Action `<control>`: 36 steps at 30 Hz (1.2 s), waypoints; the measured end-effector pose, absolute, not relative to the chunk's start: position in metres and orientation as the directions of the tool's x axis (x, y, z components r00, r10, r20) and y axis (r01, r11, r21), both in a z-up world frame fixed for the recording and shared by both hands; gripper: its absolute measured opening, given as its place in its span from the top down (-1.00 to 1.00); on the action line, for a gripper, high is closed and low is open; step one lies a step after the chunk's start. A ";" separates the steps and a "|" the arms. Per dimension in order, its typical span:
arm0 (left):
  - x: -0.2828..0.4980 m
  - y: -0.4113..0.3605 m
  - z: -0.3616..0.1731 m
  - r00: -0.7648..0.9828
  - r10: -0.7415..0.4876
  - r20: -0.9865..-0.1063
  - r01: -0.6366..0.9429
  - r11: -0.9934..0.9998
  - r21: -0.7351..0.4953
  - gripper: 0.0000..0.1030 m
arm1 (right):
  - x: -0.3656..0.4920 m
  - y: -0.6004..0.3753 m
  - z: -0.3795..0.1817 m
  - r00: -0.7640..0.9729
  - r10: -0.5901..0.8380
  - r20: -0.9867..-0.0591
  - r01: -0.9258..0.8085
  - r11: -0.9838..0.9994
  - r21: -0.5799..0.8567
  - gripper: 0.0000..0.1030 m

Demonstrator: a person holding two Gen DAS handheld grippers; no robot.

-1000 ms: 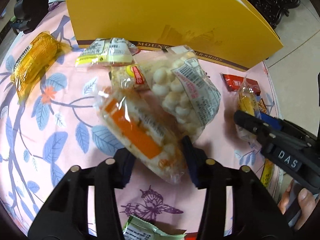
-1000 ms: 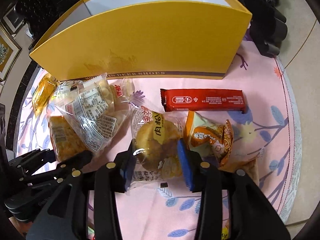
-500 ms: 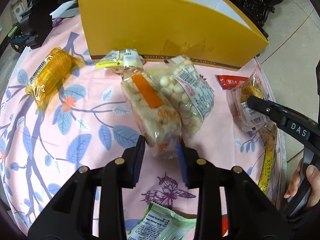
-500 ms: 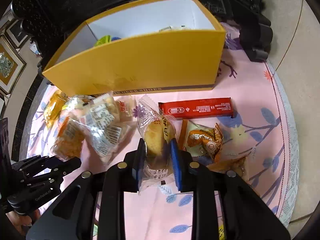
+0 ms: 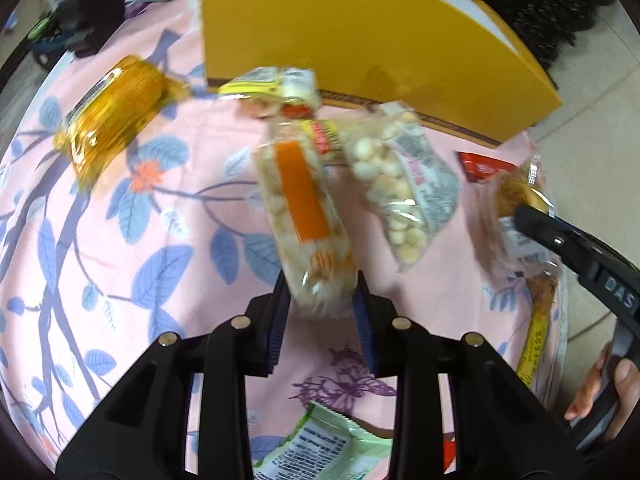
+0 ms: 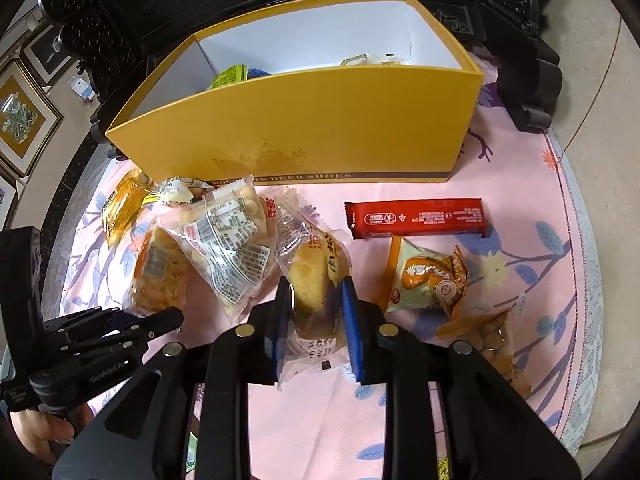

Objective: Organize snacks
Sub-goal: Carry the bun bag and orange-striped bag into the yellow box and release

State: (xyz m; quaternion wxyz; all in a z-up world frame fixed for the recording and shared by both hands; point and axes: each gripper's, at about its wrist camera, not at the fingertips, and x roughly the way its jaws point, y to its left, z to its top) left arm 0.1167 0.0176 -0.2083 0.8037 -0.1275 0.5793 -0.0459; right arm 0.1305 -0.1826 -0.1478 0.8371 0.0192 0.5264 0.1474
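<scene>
Snacks are being gathered off a pink floral-clothed counter (image 6: 520, 184) for a yellow shoe box (image 6: 320, 120) standing at twelve o'clock. The left hand-held gripper (image 5: 320, 312) is clamping the near end of a clear pack with an orange stripe (image 5: 300, 208), its jaws having just been closing on the wrapper. The right hand-held gripper (image 6: 314, 328) is pinching a clear-wrapped bun (image 6: 316, 276) in the same way, jaws having likewise just been closing on it. Both packs are sitting between the fingers, short of the box. A red bar (image 6: 416, 218) is lying at one o'clock of the bun and an orange pouch (image 6: 428, 280) at three o'clock, while a bag of pale puffs (image 6: 228, 240) is resting at ten o'clock. Pick-up appears to be the step in hand; next, each pack likely needs lifting over the box's front wall and releasing inside, where a few items are already lying.
</scene>
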 end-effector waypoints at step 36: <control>0.127 0.026 -0.121 0.469 -0.256 -0.845 0.005 0.958 -0.287 0.44 | 0.128 -0.180 -0.096 0.481 0.318 -0.817 -0.269 0.941 0.207 0.50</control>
